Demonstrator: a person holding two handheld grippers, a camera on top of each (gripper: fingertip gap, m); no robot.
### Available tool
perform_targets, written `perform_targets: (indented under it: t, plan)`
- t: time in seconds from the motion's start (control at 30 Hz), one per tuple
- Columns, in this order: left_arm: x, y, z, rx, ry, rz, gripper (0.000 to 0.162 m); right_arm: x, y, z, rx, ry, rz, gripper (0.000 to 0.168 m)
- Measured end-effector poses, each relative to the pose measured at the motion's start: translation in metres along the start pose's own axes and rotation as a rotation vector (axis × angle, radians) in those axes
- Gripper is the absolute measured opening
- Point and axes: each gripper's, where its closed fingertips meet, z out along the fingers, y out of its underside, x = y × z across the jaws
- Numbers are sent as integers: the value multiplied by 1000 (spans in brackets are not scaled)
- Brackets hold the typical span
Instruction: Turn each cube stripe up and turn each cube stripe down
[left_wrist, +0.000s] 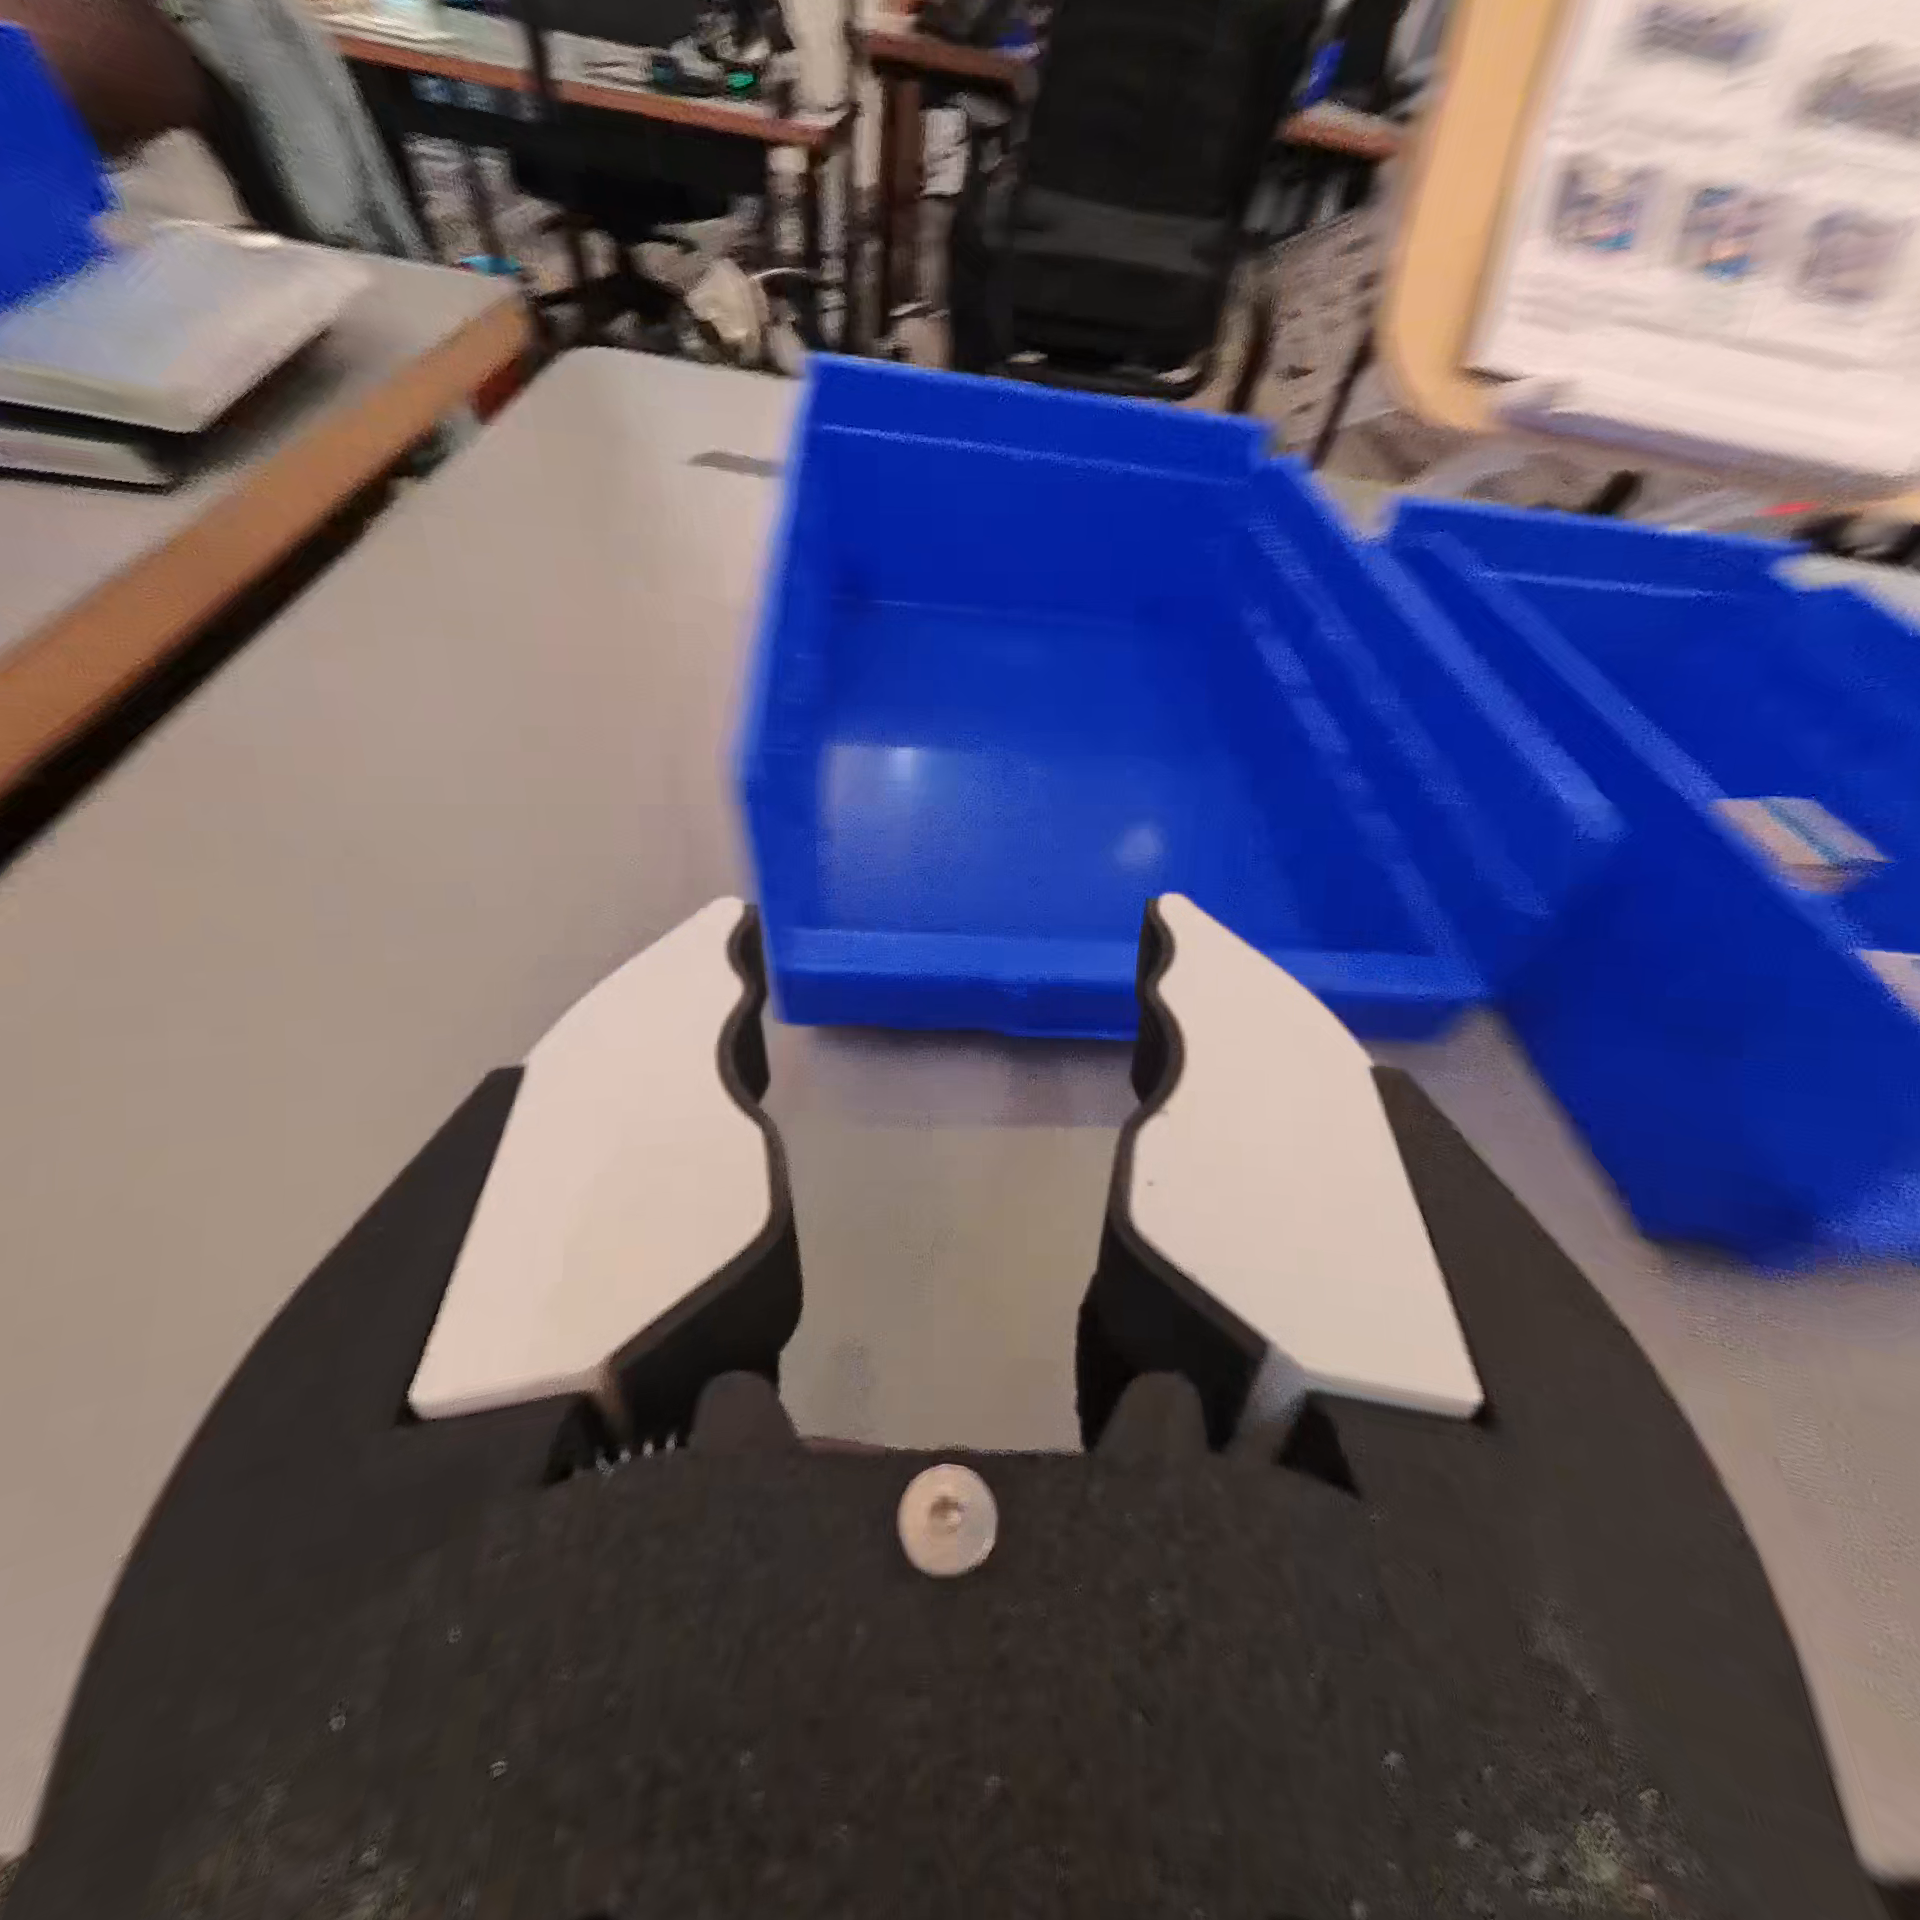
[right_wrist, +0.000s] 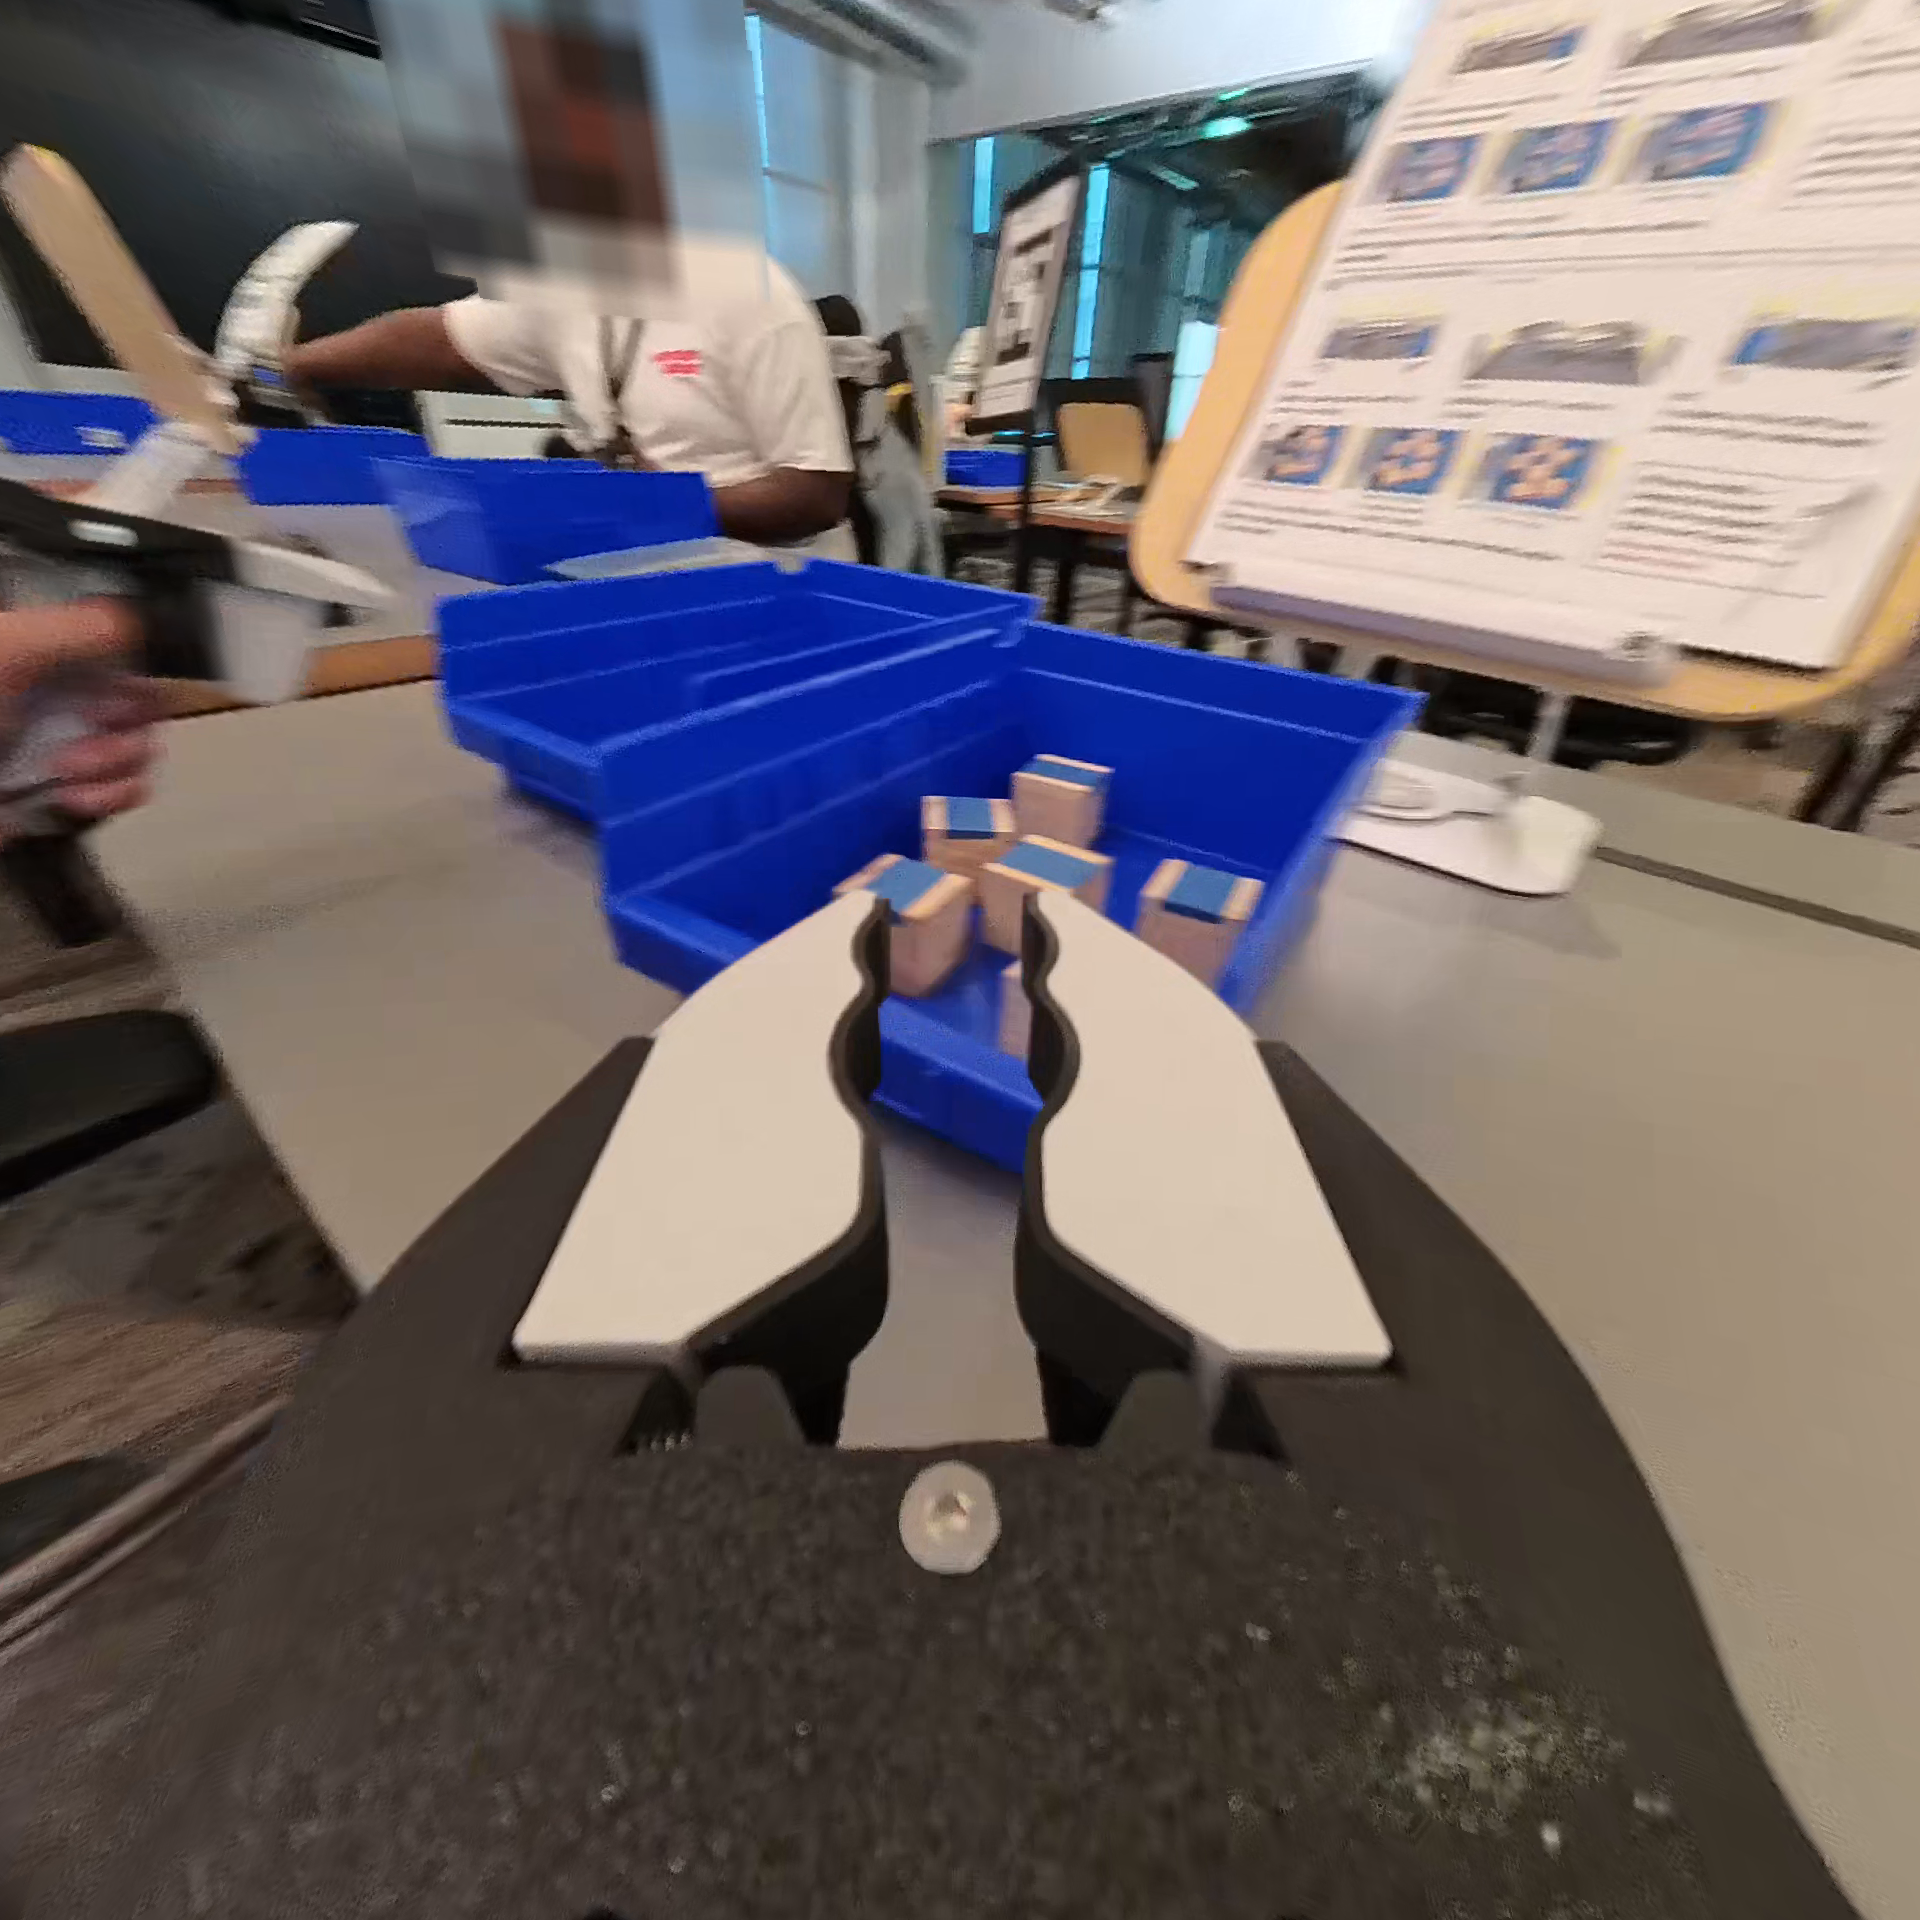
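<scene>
Left wrist view: L gripper (left_wrist: 951, 961) wide open, holding nothing, facing blue bin (left_wrist: 1039, 665); R gripper (right_wrist: 956, 914) part open, holding nothing, near cubes (right_wrist: 1039, 868).

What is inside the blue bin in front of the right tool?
The blue bin holds wooden cubes, at least five, each with a blue stripe facing up. The right tool covers part of the bin's near end, so more cubes may be hidden.
</scene>
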Motion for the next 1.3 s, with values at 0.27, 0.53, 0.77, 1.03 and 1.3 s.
perform_targets:
  t: [0.27, 0.53, 0.77, 1.03, 1.3]
  plan:
    - [-49, 15, 78, -82, -64, 39, 22, -60, 9, 9, 33, -178, -33, 0]
    - [-40, 31, 33, -64, -129, -24, 2, -100, 31, 36, -161, -236, 8, 0]
    - [-30, 61, -57, -35, -164, -182, 5, -152, 31, 91, -224, -194, 13, 25]
    - [-13, 73, -86, -12, -227, -55, 4, -160, 47, 140, -321, -46, 107, 11]
    - [26, 11, -130, 238, -225, 23, 5, -144, -9, 128, -149, 12, 89, 6]
